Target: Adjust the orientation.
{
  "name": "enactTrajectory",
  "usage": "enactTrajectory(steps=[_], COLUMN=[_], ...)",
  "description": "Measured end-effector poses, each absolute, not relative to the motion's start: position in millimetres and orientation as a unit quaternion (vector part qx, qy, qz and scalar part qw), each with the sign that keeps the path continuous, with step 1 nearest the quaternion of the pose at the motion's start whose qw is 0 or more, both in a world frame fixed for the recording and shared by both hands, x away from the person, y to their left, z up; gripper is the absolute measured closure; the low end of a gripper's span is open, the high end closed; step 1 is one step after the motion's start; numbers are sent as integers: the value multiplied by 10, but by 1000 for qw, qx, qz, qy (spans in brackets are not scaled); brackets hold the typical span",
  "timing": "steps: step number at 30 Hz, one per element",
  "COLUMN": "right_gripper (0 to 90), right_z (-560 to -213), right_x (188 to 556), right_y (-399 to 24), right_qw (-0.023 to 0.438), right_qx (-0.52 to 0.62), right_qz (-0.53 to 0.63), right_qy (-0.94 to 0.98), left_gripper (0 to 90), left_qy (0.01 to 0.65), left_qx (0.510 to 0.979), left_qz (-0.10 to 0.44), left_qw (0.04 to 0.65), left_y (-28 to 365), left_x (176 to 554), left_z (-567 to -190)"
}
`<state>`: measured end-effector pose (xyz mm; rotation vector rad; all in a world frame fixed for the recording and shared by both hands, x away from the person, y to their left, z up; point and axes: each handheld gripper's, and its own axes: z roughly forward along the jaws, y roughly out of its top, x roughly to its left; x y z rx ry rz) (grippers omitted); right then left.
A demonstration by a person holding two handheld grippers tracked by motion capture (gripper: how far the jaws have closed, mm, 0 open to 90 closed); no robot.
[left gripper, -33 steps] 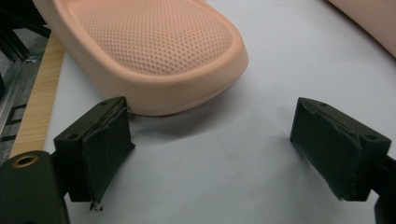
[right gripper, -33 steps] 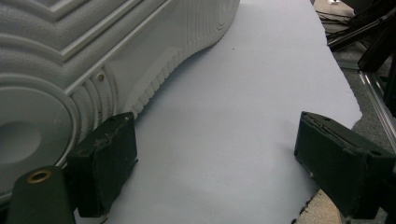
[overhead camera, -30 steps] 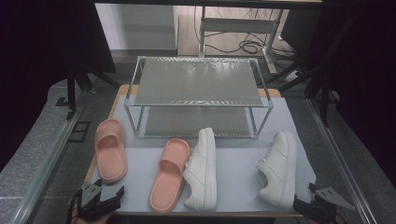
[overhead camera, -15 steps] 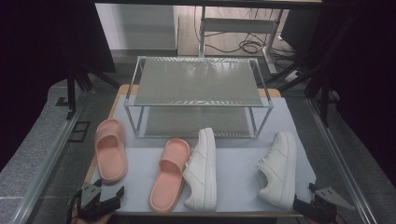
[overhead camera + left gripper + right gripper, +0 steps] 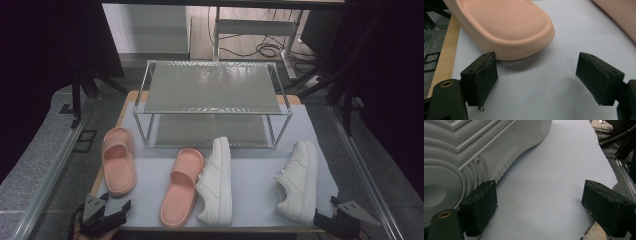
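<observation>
Two pink slippers [image 5: 118,160] [image 5: 182,185] and two white sneakers [image 5: 216,180] [image 5: 297,180] lie on the white mat [image 5: 255,185] in front of a two-tier wire rack [image 5: 212,92]. My left gripper [image 5: 117,203] rests at the mat's front left corner, just behind the left slipper's heel [image 5: 506,27]. It is open [image 5: 536,75] with nothing between its jaws, which have just been closing a little. My right gripper [image 5: 327,212] sits at the front right corner, open [image 5: 540,207], its left jaw close beside the right sneaker's heel [image 5: 461,152].
A second slipper's edge [image 5: 619,15] shows at the upper right of the left gripper view. Wooden table edge [image 5: 444,57] borders the mat. Metal rails [image 5: 45,175] run along both sides, with dark stands and floor cables [image 5: 260,47] beyond the rack.
</observation>
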<state>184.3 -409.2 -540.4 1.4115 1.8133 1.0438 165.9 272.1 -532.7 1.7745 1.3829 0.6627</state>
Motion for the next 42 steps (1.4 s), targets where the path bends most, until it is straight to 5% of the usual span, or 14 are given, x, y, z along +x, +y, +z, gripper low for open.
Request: enactTrajectory(steps=[15, 42], right_gripper=[126, 124], right_z=[-5413, -5421], right_x=[1841, 1834], right_y=[-4091, -4092], right_qw=[307, 309], right_qx=[532, 531], right_qz=[397, 398], right_qy=[683, 681], left_gripper=[265, 510], left_qy=[538, 579], left_qx=[702, 678], left_qz=[259, 248], left_qw=[388, 378], left_y=[2638, 2689], left_x=[1839, 2835], left_z=[-5019, -4876])
